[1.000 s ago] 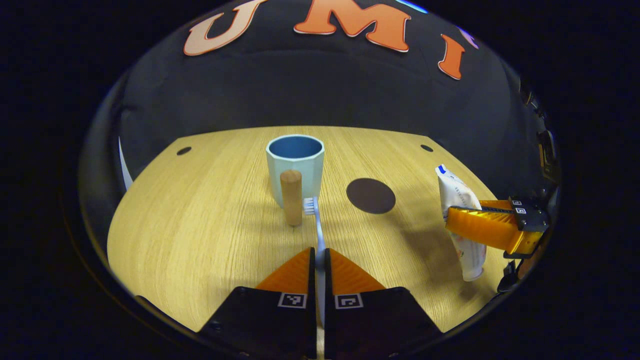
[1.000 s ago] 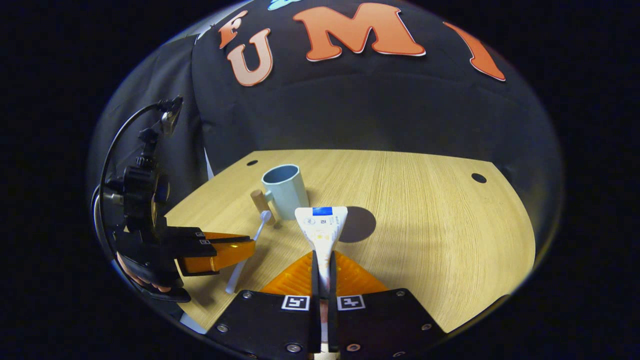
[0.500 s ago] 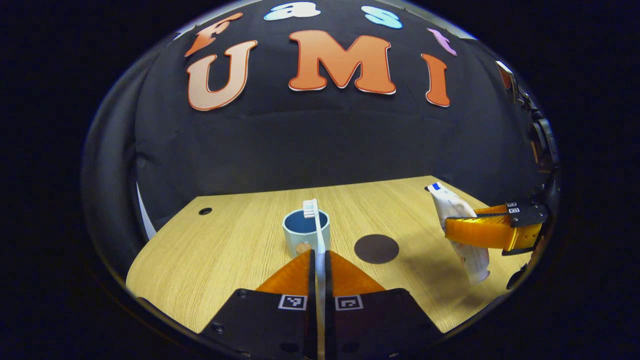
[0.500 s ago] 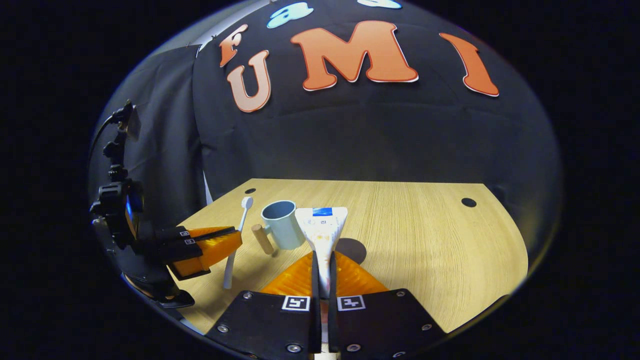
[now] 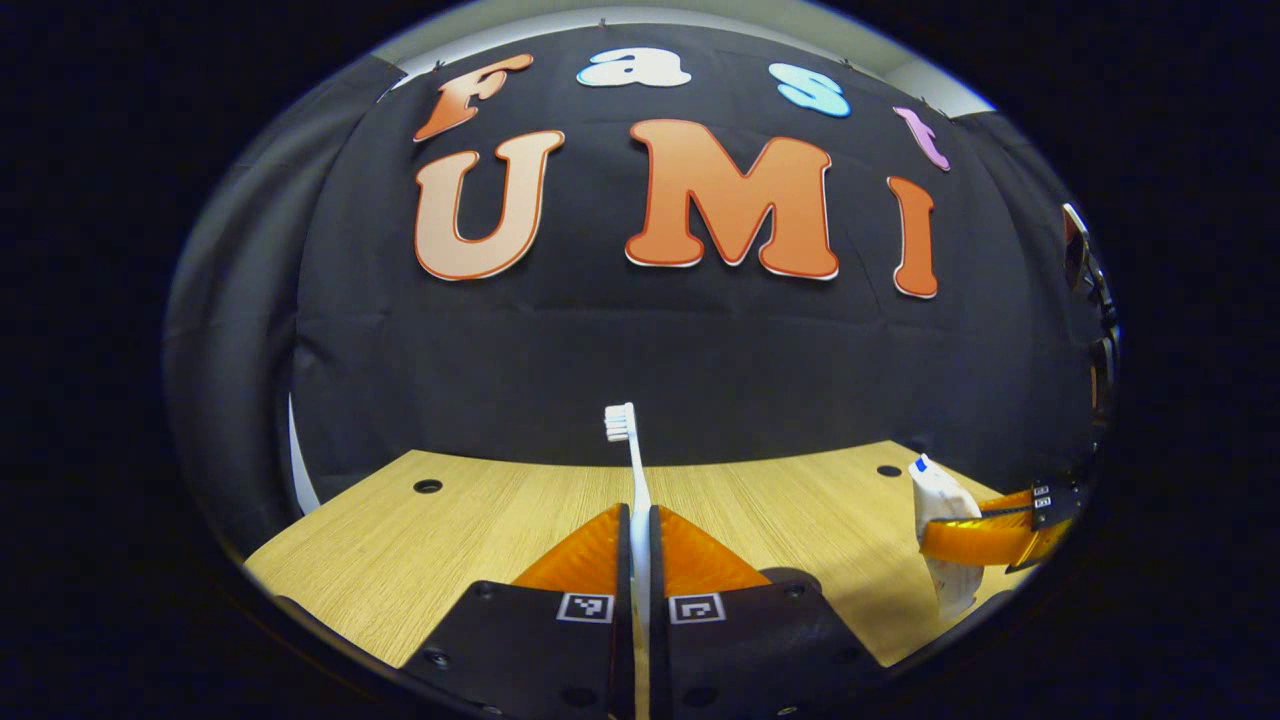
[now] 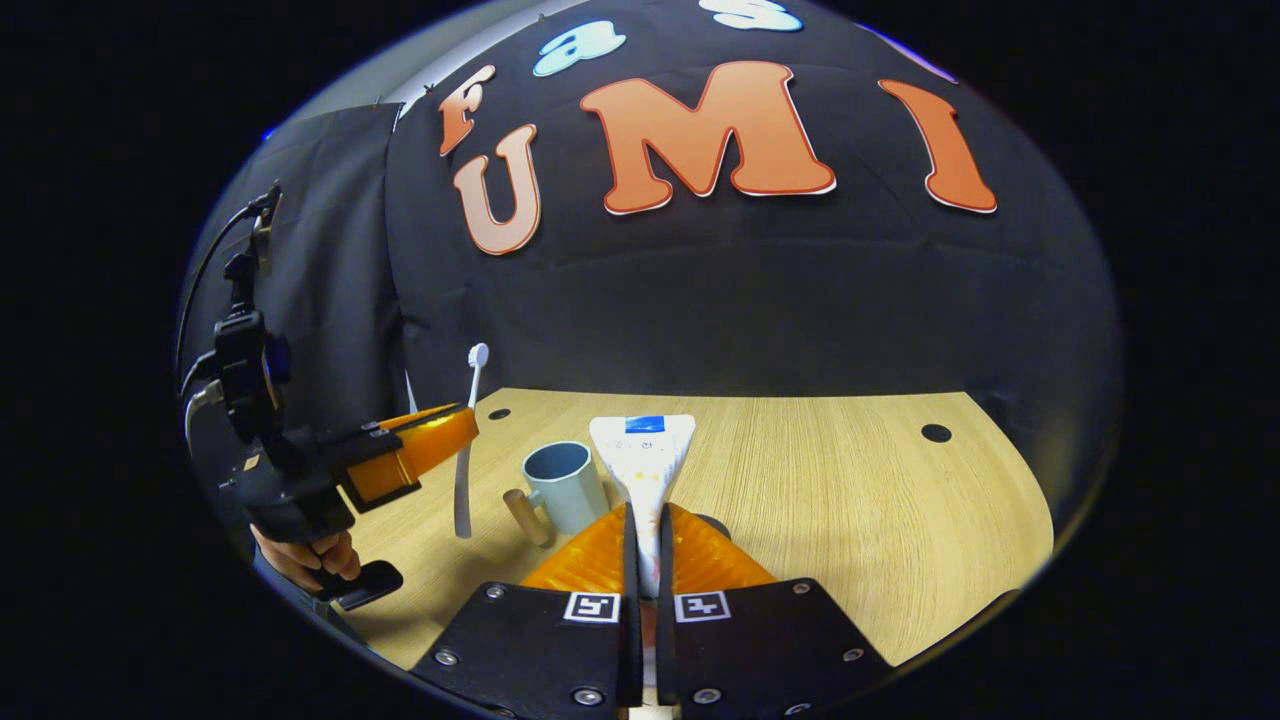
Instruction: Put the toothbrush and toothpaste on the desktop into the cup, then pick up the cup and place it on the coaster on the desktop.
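Wooden table spreads before the black booth wall. My left gripper has its fingers clamped on one toothbrush, held upright, bristles up. My right gripper has its fingers pressed together on one toothpaste tube. One pale blue cup with a wooden handle stands on the table, beside one dark coaster. Since half a second ago I have lifted the toothbrush higher and tilted it upright.
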`<state>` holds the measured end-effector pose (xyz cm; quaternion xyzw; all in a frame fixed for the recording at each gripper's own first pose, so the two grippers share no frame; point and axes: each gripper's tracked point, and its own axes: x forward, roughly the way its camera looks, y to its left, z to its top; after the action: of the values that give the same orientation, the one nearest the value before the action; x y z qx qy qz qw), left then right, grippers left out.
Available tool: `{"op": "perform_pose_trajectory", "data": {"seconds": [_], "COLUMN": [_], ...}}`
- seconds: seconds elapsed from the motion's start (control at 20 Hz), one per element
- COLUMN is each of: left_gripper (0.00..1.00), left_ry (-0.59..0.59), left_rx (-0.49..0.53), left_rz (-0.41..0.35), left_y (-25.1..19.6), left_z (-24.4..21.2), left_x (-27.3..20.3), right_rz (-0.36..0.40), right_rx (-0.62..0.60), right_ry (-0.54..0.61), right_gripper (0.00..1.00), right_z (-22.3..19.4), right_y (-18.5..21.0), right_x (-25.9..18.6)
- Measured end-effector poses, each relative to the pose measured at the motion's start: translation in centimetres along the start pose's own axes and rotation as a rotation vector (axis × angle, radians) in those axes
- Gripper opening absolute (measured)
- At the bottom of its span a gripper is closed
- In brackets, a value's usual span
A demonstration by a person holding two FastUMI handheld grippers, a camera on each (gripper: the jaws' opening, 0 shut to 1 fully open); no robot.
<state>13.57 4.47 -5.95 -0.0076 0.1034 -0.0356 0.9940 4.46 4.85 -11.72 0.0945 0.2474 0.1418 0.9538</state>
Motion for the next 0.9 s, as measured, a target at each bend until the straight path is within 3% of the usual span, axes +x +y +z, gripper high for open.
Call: {"op": "perform_pose_trajectory", "data": {"seconds": [0.15, 0.55, 0.9], "left_gripper": [0.06, 0.06, 0.06], "left_ry": [-0.052, -0.175, -0.108], "left_rx": [-0.073, -0.098, -0.144], "left_rz": [-0.014, -0.032, -0.058], "left_y": [0.8, 2.1, 1.5], "left_z": [2.5, 6.0, 1.8], "left_x": [1.8, 5.9, 9.7], "right_rz": [-0.011, -0.038, -0.055], "right_rx": [0.003, -0.021, -0.035], "right_ry": [-0.021, -0.103, -0.167], "right_gripper": [0.05, 0.05, 0.06], "right_z": [0.5, 3.0, 4.4], "right_y": [-0.3, -1.6, -2.1], "right_x": [0.1, 0.5, 1.1]}}
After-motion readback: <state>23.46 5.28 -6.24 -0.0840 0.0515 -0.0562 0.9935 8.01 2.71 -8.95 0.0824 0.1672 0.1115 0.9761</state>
